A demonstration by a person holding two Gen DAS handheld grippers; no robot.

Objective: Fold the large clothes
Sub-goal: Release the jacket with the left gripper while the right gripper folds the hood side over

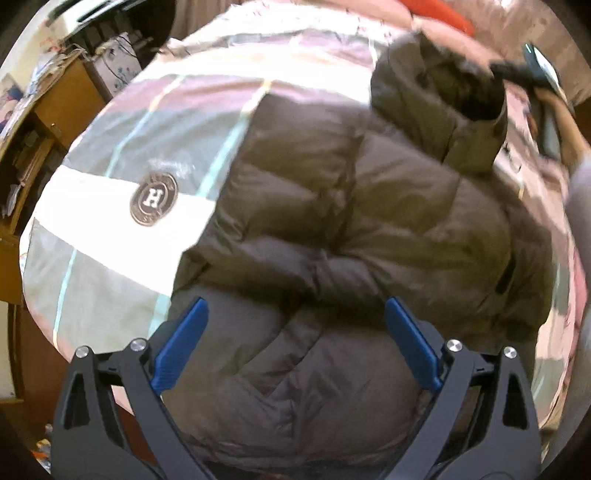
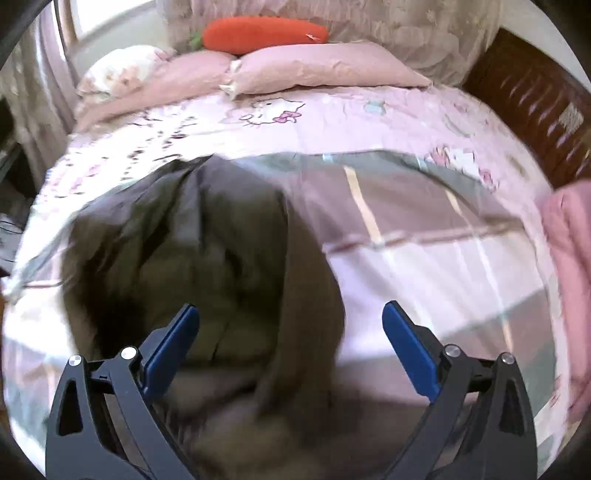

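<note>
Jacket (image 1: pixel 332 229) lies on the bed (image 1: pixel 110 221), long axis near to far, directly beneath your left gripper (image 1: pixel 295 321). Right gripper (image 2: pixel 291 325) hovers over its right edge. Both jaws apart, empty.

The puffer jacket (image 1: pixel 369 229) is dark brown-olive, quilted in broad puffed bands, its hood (image 1: pixel 439 96) a shade greener. Under it the checked quilt (image 1: pixel 122 155) shows grey, dusty pink and white blocks crossed by thin mint and yellow stripes, with a round bronze badge (image 1: pixel 154 199) bearing a white letter H. The bedsheet (image 2: pixel 332 118) is pale pink, printed with white cartoon cats wearing pink bows. The pillows (image 2: pixel 314 70) are plain dusty pink. The carrot-shaped cushion (image 2: pixel 264 32) is bright orange. Each gripper's pads (image 2: pixel 173 350) are blue on black frames.
</note>
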